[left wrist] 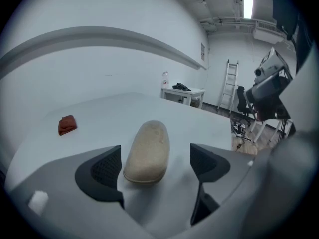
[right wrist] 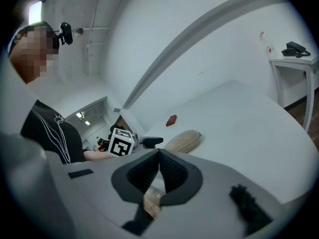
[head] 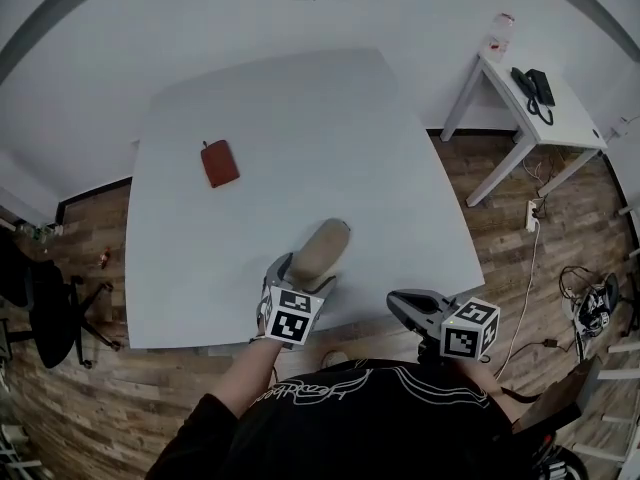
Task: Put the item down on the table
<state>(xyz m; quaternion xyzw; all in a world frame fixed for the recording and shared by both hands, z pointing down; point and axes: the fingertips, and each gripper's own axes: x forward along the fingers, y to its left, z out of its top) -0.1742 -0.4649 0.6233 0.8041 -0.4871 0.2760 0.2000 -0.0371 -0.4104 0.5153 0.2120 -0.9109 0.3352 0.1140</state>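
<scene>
Near the white worktop's [head: 300, 138] front edge, a beige oval case [head: 320, 248] lies flat between the wide-open jaws of the left claw [left wrist: 155, 159], untouched. Right claw [right wrist: 158, 171] is closed, empty. Release looks done; next, draw the left claw straight back.

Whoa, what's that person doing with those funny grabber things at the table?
A person holds a grabber in each hand. The left gripper has its fingers wide apart on either side of a tan oval item. The item lies flat on the white table and the fingers are not pressing on it, so it looks set down and let go. The right gripper is shut and empty, near the table's front edge. A small red pouch lies farther back, untouched.
</scene>
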